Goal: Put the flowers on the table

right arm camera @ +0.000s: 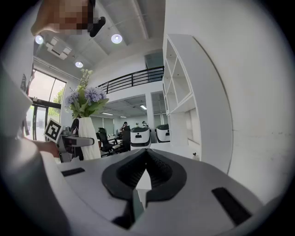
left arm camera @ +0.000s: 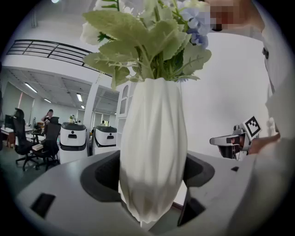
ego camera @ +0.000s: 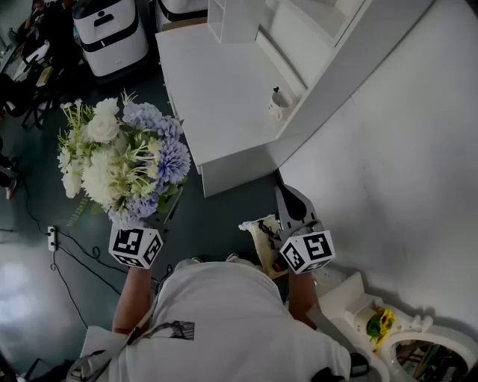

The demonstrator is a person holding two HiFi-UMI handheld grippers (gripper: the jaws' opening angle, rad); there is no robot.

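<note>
A bouquet of white and lavender flowers (ego camera: 123, 160) stands in a white ribbed vase (left arm camera: 154, 147). My left gripper (left arm camera: 154, 173) is shut on the vase, its dark pads pressing the body from both sides. In the head view the blooms hide the vase and the jaws; only the left marker cube (ego camera: 136, 246) shows below them. The white table (ego camera: 216, 82) lies ahead and to the right of the bouquet, across dark floor. My right gripper (ego camera: 287, 198) hangs level near the table's near corner, shut with nothing in it; its pads meet at the tip (right arm camera: 146, 154).
A small white cup (ego camera: 278, 103) sits at the table's right edge by the white shelf unit (ego camera: 239, 19). Two white-and-black carts (ego camera: 112, 30) stand beyond the table. A power strip (ego camera: 51, 237) lies on the floor. A white stand with yellow flowers (ego camera: 381, 324) is at lower right.
</note>
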